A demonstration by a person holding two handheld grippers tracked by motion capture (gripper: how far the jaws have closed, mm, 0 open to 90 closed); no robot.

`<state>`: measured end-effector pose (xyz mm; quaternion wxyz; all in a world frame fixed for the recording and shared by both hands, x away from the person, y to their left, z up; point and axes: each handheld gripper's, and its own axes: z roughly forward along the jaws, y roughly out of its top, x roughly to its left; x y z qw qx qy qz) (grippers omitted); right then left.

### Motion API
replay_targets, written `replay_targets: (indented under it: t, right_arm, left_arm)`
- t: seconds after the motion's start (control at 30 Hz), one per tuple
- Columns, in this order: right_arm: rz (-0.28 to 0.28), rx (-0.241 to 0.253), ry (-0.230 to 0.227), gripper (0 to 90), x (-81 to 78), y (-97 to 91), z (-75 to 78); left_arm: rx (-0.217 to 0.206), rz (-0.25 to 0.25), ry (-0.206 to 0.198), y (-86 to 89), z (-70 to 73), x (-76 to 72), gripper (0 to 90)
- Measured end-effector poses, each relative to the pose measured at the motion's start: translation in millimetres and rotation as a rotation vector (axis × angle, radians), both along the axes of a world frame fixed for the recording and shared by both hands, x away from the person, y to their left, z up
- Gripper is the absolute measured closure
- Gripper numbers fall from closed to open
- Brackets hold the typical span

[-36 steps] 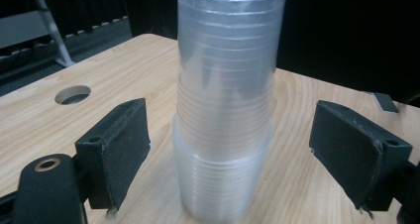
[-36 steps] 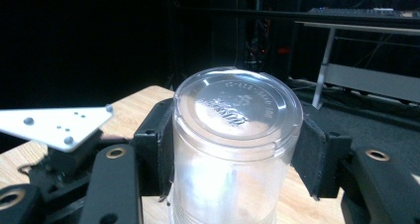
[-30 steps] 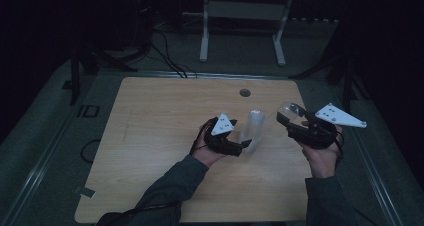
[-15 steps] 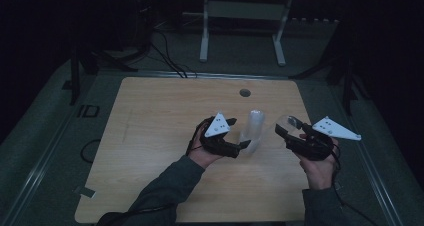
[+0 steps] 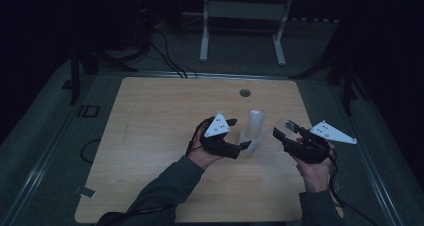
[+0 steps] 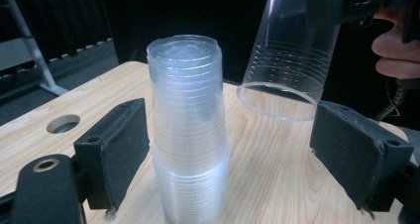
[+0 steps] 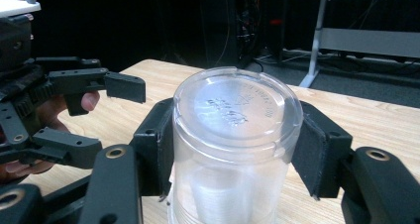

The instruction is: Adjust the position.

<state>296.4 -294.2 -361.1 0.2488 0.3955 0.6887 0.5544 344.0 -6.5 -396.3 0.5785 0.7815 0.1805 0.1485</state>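
Note:
A stack of clear plastic cups (image 5: pixel 252 128) stands upside down on the wooden table (image 5: pixel 160 136). My left gripper (image 5: pixel 239 133) is open around the stack (image 6: pixel 188 135). Its left pad (image 6: pixel 119 149) is close beside the stack, and its right pad (image 6: pixel 356 154) stands well apart. My right gripper (image 5: pixel 281 132) is shut on a single clear cup (image 5: pixel 286 126), held just right of the stack. In the left gripper view this cup (image 6: pixel 287 65) hangs tilted, mouth down, above the table. In the right gripper view the cup (image 7: pixel 233 115) shows its base, and both pads (image 7: pixel 309 149) press on its sides.
A round hole (image 5: pixel 245 92) sits in the table near its far edge. A white metal stand (image 5: pixel 240 16) rises on the floor behind the table. Cables (image 5: pixel 165 56) run across the floor at the back left. The table's left half is bare wood.
My right gripper has come down toward the table with the single cup and shifted slightly closer to the stack. The left gripper and the stack have stayed put.

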Motion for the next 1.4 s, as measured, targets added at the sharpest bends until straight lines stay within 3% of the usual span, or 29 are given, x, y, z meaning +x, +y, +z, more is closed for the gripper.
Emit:
replay_targets:
  t: [0.3, 0.4, 0.8, 0.97, 1.3, 1.4]
  right_arm:
    - [-0.008, 0.050, 0.011, 40.5, -0.1, 2.1, -6.9]
    - [-0.013, 0.088, 0.019, 40.6, -0.1, 4.0, -12.1]
    - [0.016, 0.136, 0.039, 40.8, -0.8, 10.4, -18.6]
    - [0.027, 0.148, 0.047, 40.8, -0.8, 12.7, -20.4]
    - [0.051, 0.200, 0.069, 40.8, -0.8, 14.4, -22.7]
    - [0.063, 0.225, 0.075, 40.8, -0.3, 15.1, -23.0]
  left_arm:
    - [0.005, -0.018, 0.011, -5.3, -2.3, -2.7, 15.2]
    - [0.010, -0.036, 0.024, -8.1, -3.6, -4.6, 15.2]
    - [0.040, -0.072, 0.021, -23.2, -5.8, -8.9, 15.1]
    - [0.038, -0.106, 0.015, -29.3, -5.3, -9.4, 13.7]
    - [0.024, -0.109, 0.011, -36.3, -6.3, -7.7, 14.6]
    - [0.001, -0.110, 0.008, -37.1, -7.6, -7.5, 14.8]
